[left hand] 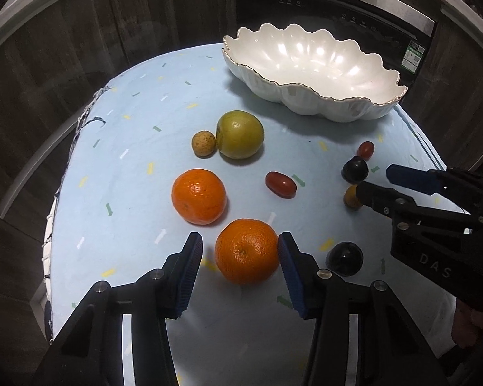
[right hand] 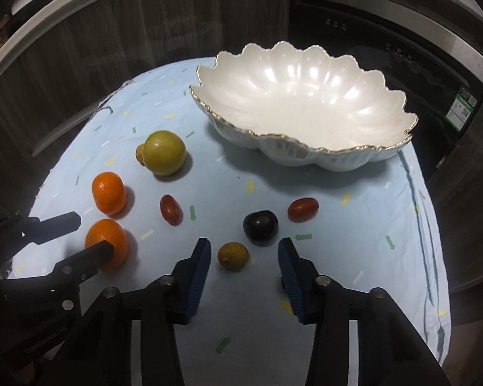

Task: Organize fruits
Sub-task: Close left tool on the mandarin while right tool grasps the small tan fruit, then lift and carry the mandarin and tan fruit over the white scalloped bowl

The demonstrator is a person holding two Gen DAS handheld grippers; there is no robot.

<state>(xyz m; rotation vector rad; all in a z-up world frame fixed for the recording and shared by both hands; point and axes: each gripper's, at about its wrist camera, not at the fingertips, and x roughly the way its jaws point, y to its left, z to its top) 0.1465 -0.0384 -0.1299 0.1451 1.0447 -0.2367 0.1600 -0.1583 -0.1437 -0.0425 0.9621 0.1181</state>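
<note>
Two black two-finger grippers are working over the pale blue patterned cloth [left hand: 138,122]; nearest, the left gripper [left hand: 238,257] is standing released, its blue ribbed pads straddling the near round orange mandarin [left hand: 246,251], the right pad touching the peel and the left pad still apart; the right gripper [right hand: 243,257] is also spread wide, with the small brownish-yellow round fruit [right hand: 232,256] lying between its fingers, closer to the left one. Just beyond that are sitting a dark purple round plum [right hand: 260,227] and a red oval cherry tomato [right hand: 302,209]; further left a second red cherry tomato [right hand: 170,209] and a second orange mandarin [right hand: 108,193] are resting; behind them a yellow-green round citrus [right hand: 164,151] is touching a small tan fruit [left hand: 203,143]. Farthest, the white scalloped gold-rimmed ceramic bowl [right hand: 306,157] is waiting empty. I judge the grasp is best made by centring each fruit between the pads, closing gently so nothing rolls or bruises, lifting clear of the neighbours, then releasing low inside the bowl.
</note>
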